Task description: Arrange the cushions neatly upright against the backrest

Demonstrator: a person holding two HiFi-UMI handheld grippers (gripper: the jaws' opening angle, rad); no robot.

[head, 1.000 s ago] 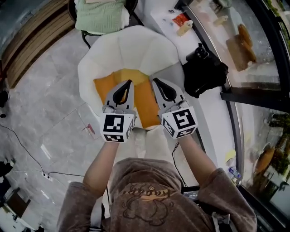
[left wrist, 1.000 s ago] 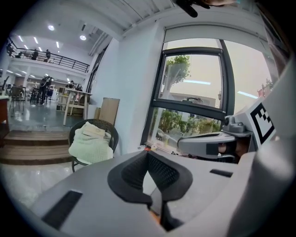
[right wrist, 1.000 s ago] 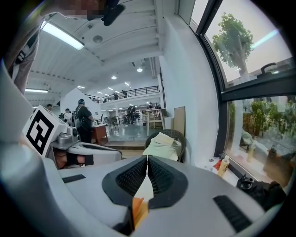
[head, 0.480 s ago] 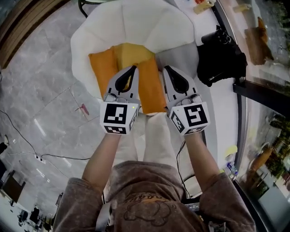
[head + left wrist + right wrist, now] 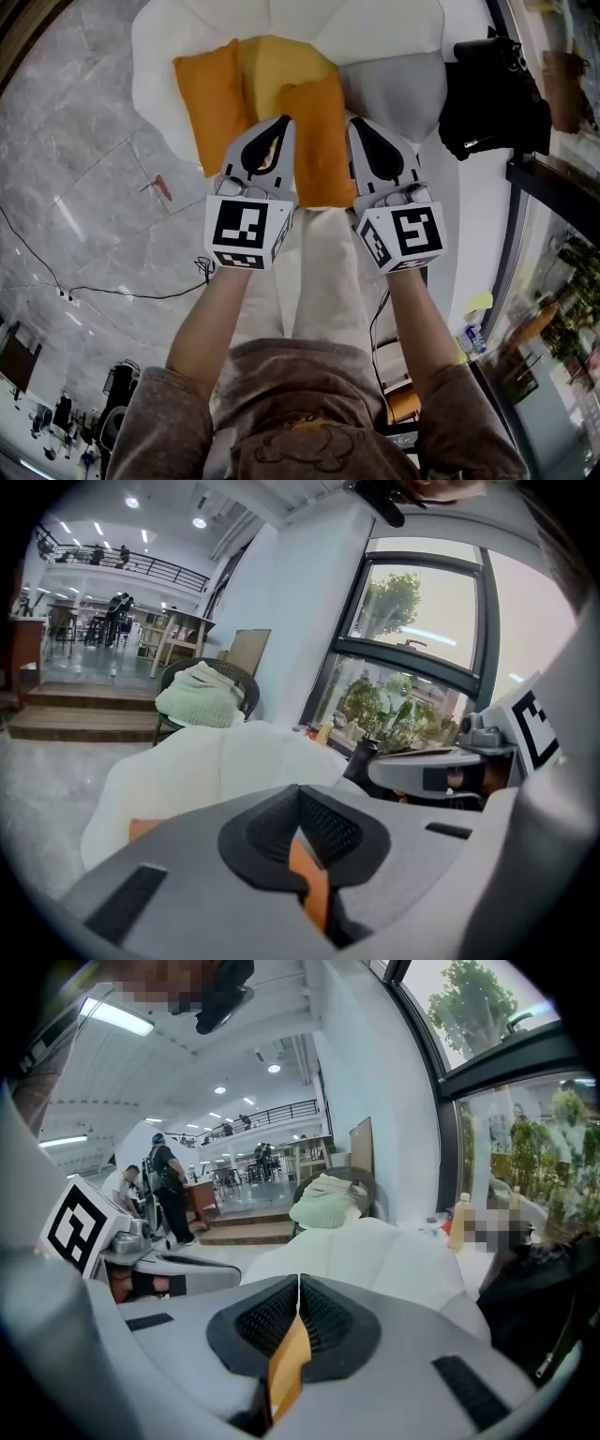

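A white shell-backed armchair [image 5: 178, 37] holds an orange cushion [image 5: 208, 103] at the left, a yellow cushion [image 5: 278, 64] behind, and a second orange cushion [image 5: 322, 141] at the seat's front. A grey cushion [image 5: 398, 89] lies at the right. My left gripper [image 5: 284, 120] is shut, its tip over the front orange cushion's left edge. My right gripper [image 5: 353, 122] is shut just right of that cushion. Neither holds anything. In the left gripper view the left gripper [image 5: 300, 787] shows orange fabric behind its closed jaws; the right gripper [image 5: 299, 1279] shows the same in its own view.
A black bag [image 5: 494, 89] sits on the white ledge right of the chair, beside a window frame [image 5: 553, 202]. Cables [image 5: 122, 295] trail over the grey marble floor at left. A dark chair with a green cushion [image 5: 202, 697] stands behind the armchair.
Both grippers have come down toward the seat, still shut. The chair and cushions now sit higher and larger in the head view, with the front orange cushion between the two tips.
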